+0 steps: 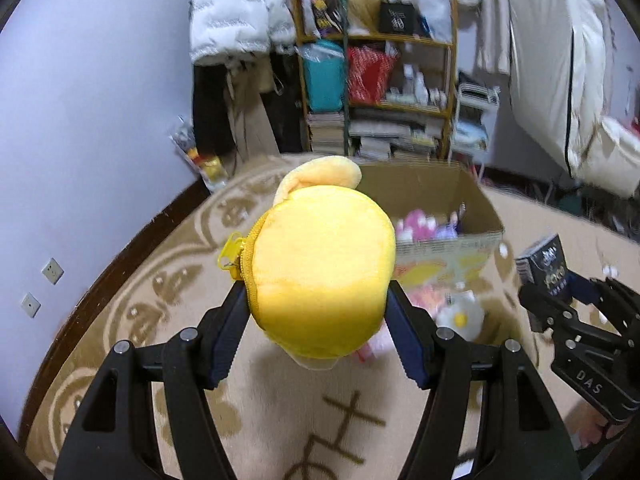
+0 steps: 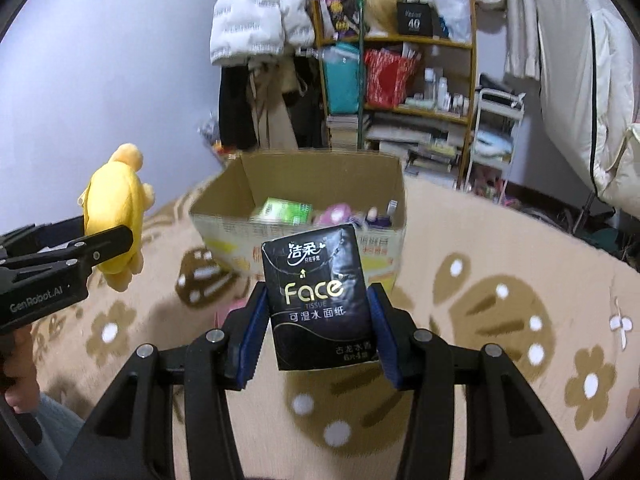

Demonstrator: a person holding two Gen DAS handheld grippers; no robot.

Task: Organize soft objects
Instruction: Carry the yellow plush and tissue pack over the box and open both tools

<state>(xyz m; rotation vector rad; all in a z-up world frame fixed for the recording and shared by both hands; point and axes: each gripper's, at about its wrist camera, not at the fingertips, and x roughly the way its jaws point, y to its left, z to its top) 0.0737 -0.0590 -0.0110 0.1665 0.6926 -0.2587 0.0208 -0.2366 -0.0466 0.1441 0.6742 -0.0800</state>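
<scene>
My left gripper (image 1: pixel 316 300) is shut on a yellow plush toy (image 1: pixel 320 264) with a zip and holds it above the carpet; the toy also shows in the right wrist view (image 2: pixel 116 208), held by the left gripper (image 2: pixel 104 246). My right gripper (image 2: pixel 318 312) is shut on a black tissue pack (image 2: pixel 318 296) marked "Face"; the pack (image 1: pixel 542 264) and right gripper (image 1: pixel 548 300) show at the right of the left wrist view. An open cardboard box (image 2: pixel 304 172) stands ahead on the carpet and holds a green pack (image 2: pixel 282 210) and pink soft things (image 2: pixel 336 214). The box also shows behind the plush (image 1: pixel 452 196).
A beige patterned carpet (image 2: pixel 500 264) covers the floor. More soft items lie in front of the box, among them a white and yellow one (image 1: pixel 460 316). A cluttered wooden shelf (image 2: pixel 400 80), hanging coats (image 2: pixel 260 12) and a white cart (image 2: pixel 496 124) stand behind.
</scene>
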